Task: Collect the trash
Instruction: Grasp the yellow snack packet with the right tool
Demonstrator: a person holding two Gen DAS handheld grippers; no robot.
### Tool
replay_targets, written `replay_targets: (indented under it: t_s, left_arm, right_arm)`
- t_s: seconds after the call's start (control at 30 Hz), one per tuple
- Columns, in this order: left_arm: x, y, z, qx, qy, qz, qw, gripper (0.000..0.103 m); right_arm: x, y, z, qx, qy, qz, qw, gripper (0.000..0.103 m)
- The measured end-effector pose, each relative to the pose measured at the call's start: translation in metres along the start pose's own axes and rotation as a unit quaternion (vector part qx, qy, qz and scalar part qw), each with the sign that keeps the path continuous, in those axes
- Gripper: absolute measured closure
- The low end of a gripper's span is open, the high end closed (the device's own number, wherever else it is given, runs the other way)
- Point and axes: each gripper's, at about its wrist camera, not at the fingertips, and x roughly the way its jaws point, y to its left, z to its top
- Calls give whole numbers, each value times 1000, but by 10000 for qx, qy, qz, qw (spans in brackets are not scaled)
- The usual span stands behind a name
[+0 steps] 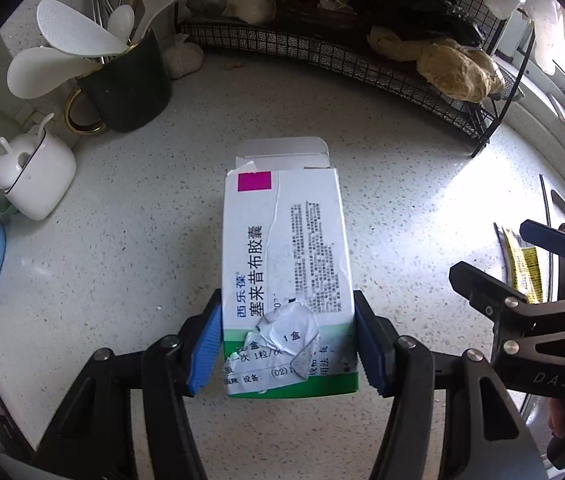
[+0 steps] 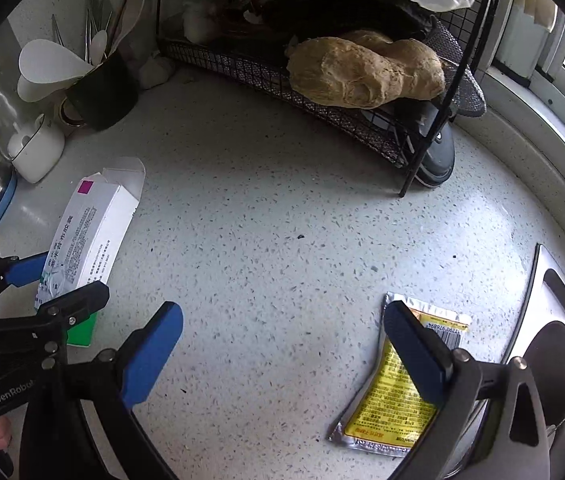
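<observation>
The left gripper (image 1: 286, 344) pinches the torn box (image 1: 286, 264) by its sides at the green end, ready to lift it off the counter (image 1: 142, 248). The right gripper (image 2: 282, 348) hangs wide open and empty, its 3 o'clock finger over the yellow packet (image 2: 386, 404), likely next. At 12 o'clock stands a wire rack (image 2: 322, 92).
</observation>
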Motion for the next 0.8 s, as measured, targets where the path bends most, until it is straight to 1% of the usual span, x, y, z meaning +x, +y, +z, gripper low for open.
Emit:
replay_targets:
  t_s: [0.13,0.27,0.4,0.53,0.57,0.63,0.7,0.73,0.8]
  left_arm:
    - [-12,-22,-7,75,-93,9,9999,46]
    - [-8,-43,-5,243,-96,75,9996,46]
    - [-8,-61,-2,352,-192,219,9990,46]
    - [-10,-77,-6,509,-174,380,9978,46]
    - [-2,-74,3,551,-172,419,9975,46]
    - [1,-71,3,572,-173,502,9970,46]
    - [5,-71,2,550,-151,517,9970,46]
    - [6,-70,2,511,-143,486,9974,46]
    - [8,-67,2,437,-133,482,9978,46]
  right_arm:
    - [-9,-19,-8,138,-12,-24,9999,2]
    - [-11,-44,-18,331,61,-128,9994,2]
    - [-11,-64,-28,444,123,-226,9987,2]
    - [-9,-83,-37,579,235,-322,9975,2]
    - [-8,-87,-39,601,249,-385,9971,2]
    - [-6,-96,-45,622,283,-457,9966,2]
    - [2,-99,-46,637,406,-429,9962,1]
    - [1,-100,-48,572,338,-506,9965,1]
    - [0,-103,-49,603,306,-475,9966,1]
